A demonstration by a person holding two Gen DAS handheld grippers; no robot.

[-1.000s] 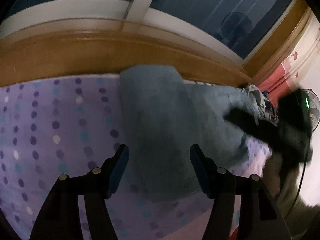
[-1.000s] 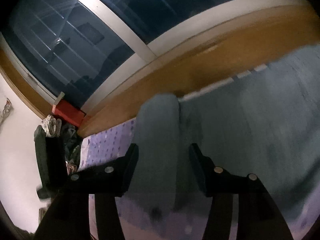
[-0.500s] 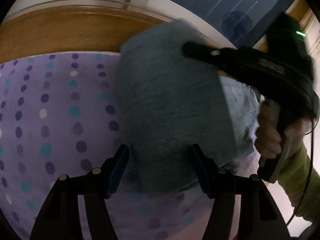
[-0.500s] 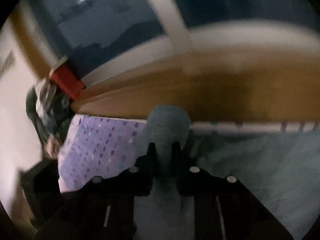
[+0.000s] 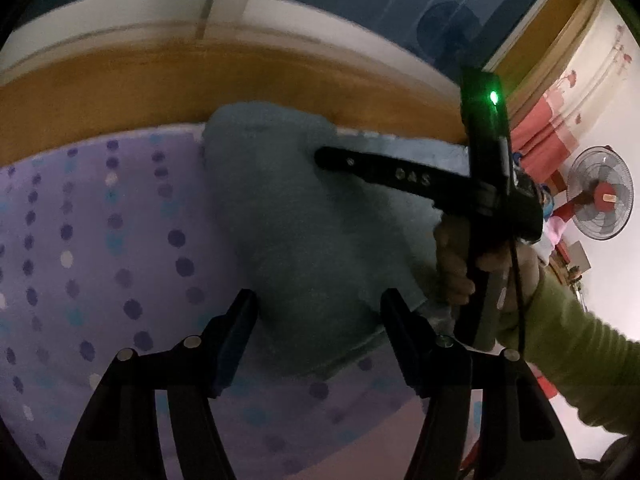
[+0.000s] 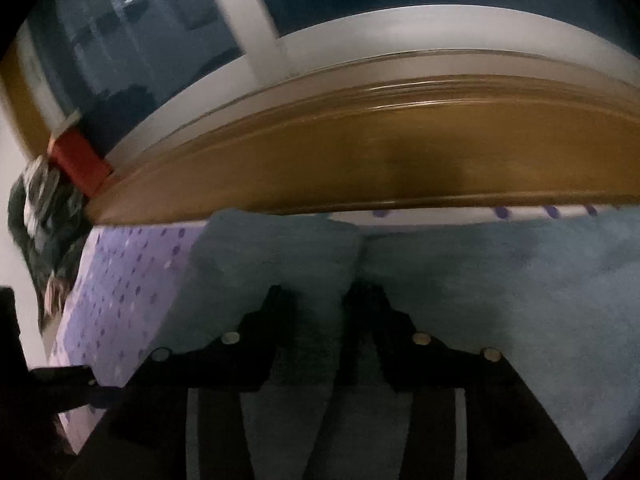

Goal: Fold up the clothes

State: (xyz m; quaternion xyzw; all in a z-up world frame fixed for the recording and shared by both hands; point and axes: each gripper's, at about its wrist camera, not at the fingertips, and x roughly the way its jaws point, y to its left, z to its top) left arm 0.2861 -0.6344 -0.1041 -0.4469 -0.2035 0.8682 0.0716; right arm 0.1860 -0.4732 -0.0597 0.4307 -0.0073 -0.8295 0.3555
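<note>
Wide wooden headboard (image 5: 168,80) curving across the top here, smooth and honey-brown, with a dark window (image 5: 360,0) and its white frame above it. Off at three o'clock in the left wrist view there's a standing fan (image 5: 601,193) against a pale wall, and coral-red curtain fabric (image 5: 540,136) just beside it. In the right wrist view, at nine o'clock, a heap of dark clothes (image 6: 44,216) sits past the bed's corner with a red box (image 6: 80,158) right above it.

Now the bed itself: a purple sheet (image 5: 100,248) scattered with round dots in violet, teal and white, lying flat. On it, dead centre, the blue-grey sweater (image 5: 304,240), fuzzy, thick and soft-looking, one end bunched into a rounded hump up at twelve o'clock against the headboard.

The left gripper (image 5: 318,316) hovers low with its jaws spread wide, nothing between the blue pads, the sweater's near edge just ahead of them. Its view to the right is blocked by the right gripper (image 5: 324,158), long black fingers reaching in from three o'clock onto the hump, a green light glowing on its body, held by a hand (image 5: 460,268) in a green knitted sleeve (image 5: 572,364).

From the right wrist view, that gripper (image 6: 320,296) has its jaws drawn in close on a raised fold of the sweater (image 6: 500,280), cloth pinched between them. The picture is blurred.
</note>
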